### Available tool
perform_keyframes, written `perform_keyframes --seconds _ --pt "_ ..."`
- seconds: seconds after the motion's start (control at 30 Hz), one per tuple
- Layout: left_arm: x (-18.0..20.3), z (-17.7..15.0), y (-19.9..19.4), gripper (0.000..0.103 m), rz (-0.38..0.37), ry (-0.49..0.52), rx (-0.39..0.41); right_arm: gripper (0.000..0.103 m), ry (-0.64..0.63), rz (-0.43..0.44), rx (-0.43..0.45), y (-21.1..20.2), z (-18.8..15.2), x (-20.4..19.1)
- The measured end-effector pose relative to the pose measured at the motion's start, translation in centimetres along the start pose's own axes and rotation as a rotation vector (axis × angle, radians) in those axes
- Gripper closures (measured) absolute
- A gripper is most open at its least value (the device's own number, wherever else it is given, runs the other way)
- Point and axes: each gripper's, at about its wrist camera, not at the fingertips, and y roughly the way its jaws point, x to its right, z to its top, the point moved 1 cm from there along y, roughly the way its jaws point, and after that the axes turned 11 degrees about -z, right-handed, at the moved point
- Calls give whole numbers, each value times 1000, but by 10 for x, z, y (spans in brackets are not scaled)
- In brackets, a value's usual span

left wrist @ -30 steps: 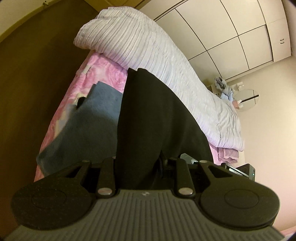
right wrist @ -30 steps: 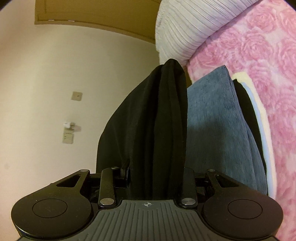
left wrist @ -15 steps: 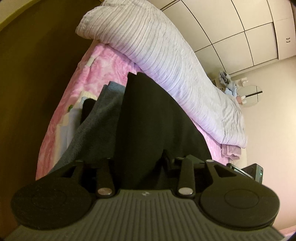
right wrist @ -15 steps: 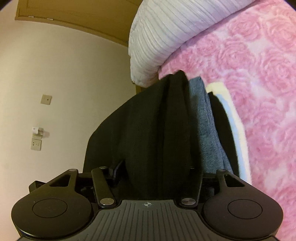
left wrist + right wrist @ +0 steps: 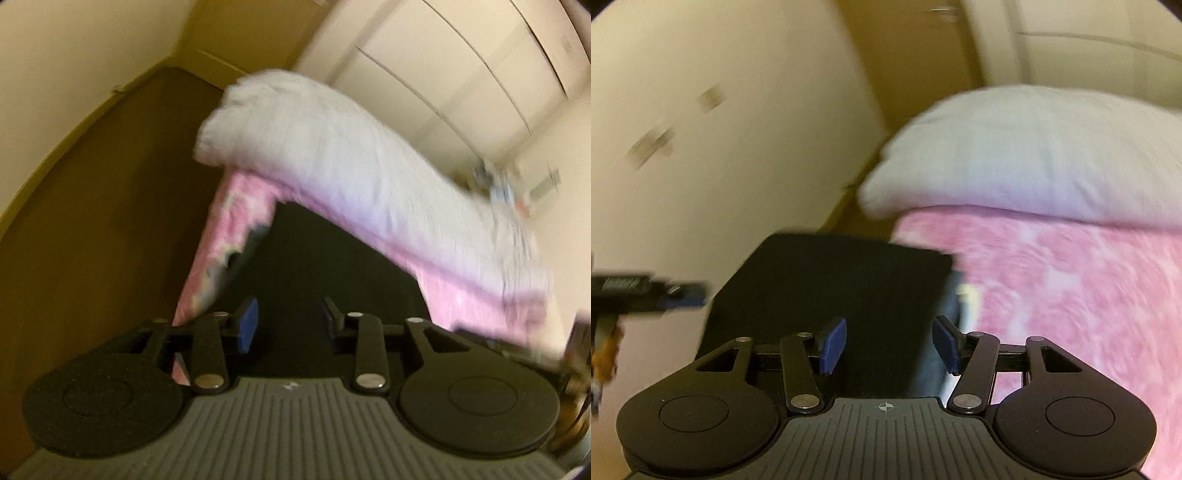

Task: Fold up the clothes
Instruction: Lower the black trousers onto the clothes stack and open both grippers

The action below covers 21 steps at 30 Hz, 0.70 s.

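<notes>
Folded black cloth garment (image 5: 831, 288), lower centre of frame, lying on pink rose-patterned bedspread (image 5: 1071, 280). Right gripper (image 5: 889, 345) open, empty; left gripper (image 5: 289, 325) closing, nothing pinched. Advice: withdraw straight, avoid snagging the fold

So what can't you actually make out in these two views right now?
- Right wrist view: the clothes under the black garment, which covers all but a dark blue edge.
- Left wrist view: small things by the far wall, smeared by motion blur.
- Right wrist view: the left gripper, blurred and cut off by the picture's edge.
</notes>
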Motion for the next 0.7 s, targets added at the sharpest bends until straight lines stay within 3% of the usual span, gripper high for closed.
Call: perform_keyframes --seconds 0.13,0.23,0.47,0.6,0.7 --pt "7 -28 20 76 57 66 -53 47 -174 -46 -49 10 -23 -41" --pt "3 -39 39 75 88 83 -60 47 -216 -81 -82 26 -41 -47" --pt "0 -40 53 74 119 124 -99 44 -127 -86 -171 60 -65 -30" --pt "13 -19 35 79 116 165 -85 44 -103 -95 -211 53 -50 -24" --pt "24 8 28 79 99 197 -48 45 -68 -120 -157 44 -25 -16"
